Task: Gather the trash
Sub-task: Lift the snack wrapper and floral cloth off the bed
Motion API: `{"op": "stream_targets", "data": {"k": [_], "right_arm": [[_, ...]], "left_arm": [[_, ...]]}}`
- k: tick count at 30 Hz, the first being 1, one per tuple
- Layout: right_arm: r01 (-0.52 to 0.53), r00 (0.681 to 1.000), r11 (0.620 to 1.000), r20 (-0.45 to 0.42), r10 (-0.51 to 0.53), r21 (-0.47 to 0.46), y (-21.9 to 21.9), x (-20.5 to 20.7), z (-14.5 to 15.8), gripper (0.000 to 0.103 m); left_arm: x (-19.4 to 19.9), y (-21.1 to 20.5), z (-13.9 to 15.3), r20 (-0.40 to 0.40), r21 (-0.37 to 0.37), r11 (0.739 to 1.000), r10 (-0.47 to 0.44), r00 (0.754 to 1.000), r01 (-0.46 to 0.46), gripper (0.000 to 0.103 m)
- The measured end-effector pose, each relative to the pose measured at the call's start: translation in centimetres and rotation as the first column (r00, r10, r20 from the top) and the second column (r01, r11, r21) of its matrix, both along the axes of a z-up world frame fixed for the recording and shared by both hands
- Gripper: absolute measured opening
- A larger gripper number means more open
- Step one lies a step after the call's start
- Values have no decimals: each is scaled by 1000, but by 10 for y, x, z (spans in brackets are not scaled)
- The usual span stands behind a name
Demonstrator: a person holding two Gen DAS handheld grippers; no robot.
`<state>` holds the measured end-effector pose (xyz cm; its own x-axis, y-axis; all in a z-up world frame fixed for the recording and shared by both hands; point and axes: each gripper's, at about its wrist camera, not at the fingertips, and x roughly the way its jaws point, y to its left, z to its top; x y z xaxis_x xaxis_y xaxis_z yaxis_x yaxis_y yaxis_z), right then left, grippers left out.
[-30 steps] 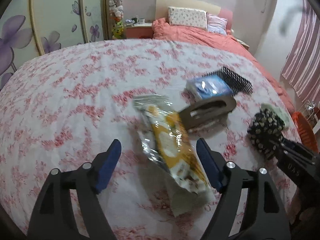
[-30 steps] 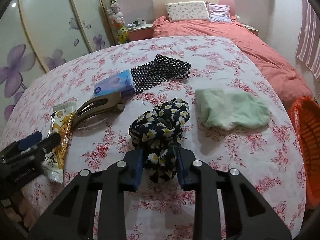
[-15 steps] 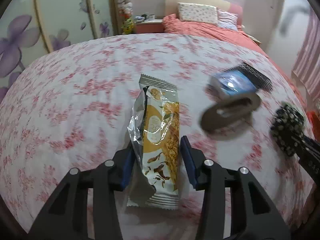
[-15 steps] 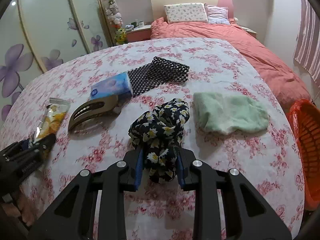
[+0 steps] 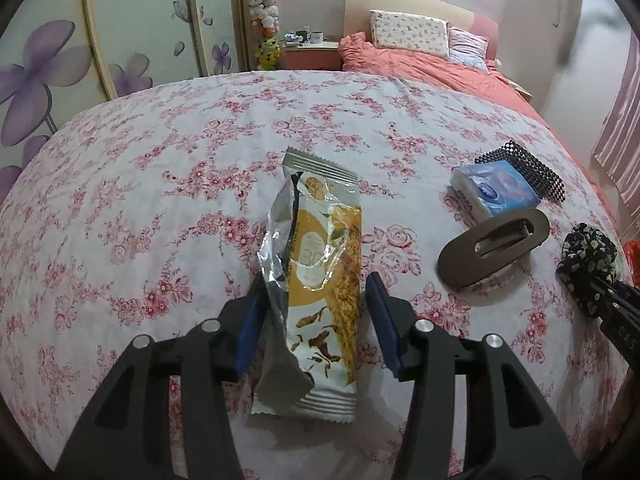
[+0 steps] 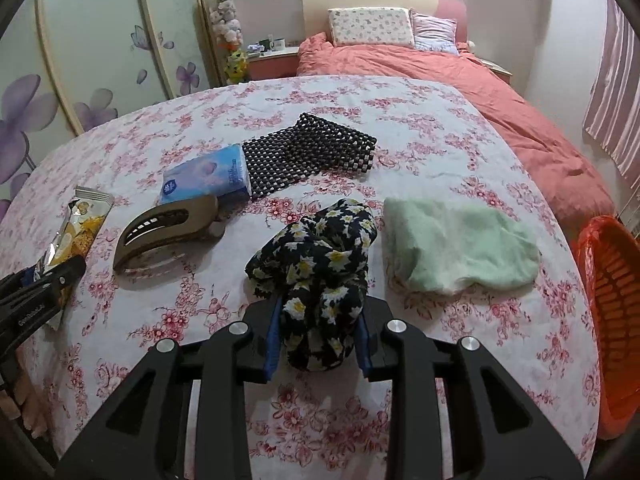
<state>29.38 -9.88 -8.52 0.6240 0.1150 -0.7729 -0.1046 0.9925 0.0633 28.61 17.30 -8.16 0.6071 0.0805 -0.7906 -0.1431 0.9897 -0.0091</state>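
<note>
**Two claws, each closed on something, over the floral counter**

Left claw (image 5: 316,312): narrow, blue pads against both sides of the snack wrapper (image 5: 320,280). Wrapper is yellow/silver, torn open along its left edge, long axis running away from the camera. Whether it is lifted clear of the counter (image 5: 160,200) or resting on it, can't tell.

Right claw (image 6: 318,332): narrow, clamped on the daisy-print cloth (image 6: 316,264), a dark bundle with white flowers. Bundle bulges up and out above the pads.

Landmark = brown hair clip (image 6: 168,228), lying flat on the counter:
- snack wrapper (image 6: 76,232): left of the clip, near it, with the left claw (image 6: 40,292) on its near end
- blue tissue pack (image 6: 208,176): just behind the clip, looks to be touching its far end
- black beaded mat (image 6: 308,152): behind and right of the clip, one end against the tissue pack
- daisy-print cloth: right of the clip, slightly nearer the camera, apart from it
- pale green towel (image 6: 456,248): further right, past the daisy cloth, just beside it
- orange basket (image 6: 612,288): far right of the clip, off the counter edge and lower

Left wrist view agrees: clip (image 5: 494,244) to the right of the wrapper, tissue pack (image 5: 496,192) behind it, daisy cloth (image 5: 588,248) at the right edge, gripped by the right claw (image 5: 600,292).
</note>
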Motion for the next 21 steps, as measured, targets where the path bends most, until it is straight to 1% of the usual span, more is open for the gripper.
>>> {"op": "stream_targets", "data": {"k": [3, 8, 11, 12, 13, 14, 15, 17, 21], "right_arm": [[-3, 1000, 1000, -1, 3, -5, 0, -1, 0, 30], [2, 1000, 1000, -5, -2, 17, -2, -2, -1, 30], [5, 1000, 1000, -3, -5, -12, 1, -1, -1, 31], [7, 1000, 1000, -1, -7, -31, 3, -2, -1, 32], [9, 1000, 999, 0, -9, -41, 4, -1, 0, 37], [18, 1000, 999, -1, -18, -44, 3, -2, -1, 39], [25, 1000, 999, -5, -25, -28, 0, -1, -1, 41], [29, 1000, 1000, -7, -29, -6, -5, -1, -1, 41], [28, 1000, 1000, -7, -28, -13, -8, -1, -1, 41]], "left_arm": [[-1, 0, 0, 2, -8, 1000, 1, 1000, -1, 50], [-4, 6, 1, 16, -51, 999, 4, 1000, -4, 50], [-4, 6, 2, 16, -54, 999, 5, 1000, -4, 50], [-5, 6, 2, 16, -55, 999, 5, 1000, -4, 50], [-5, 7, 2, 17, -57, 998, 5, 1000, -4, 50], [-5, 7, 2, 18, -62, 998, 5, 1000, -4, 50], [-5, 8, 2, 21, -69, 998, 6, 1000, -5, 50], [-7, 9, 2, 24, -81, 997, 7, 1000, -5, 50], [-7, 10, 2, 26, -86, 996, 7, 1000, -5, 50]]}}
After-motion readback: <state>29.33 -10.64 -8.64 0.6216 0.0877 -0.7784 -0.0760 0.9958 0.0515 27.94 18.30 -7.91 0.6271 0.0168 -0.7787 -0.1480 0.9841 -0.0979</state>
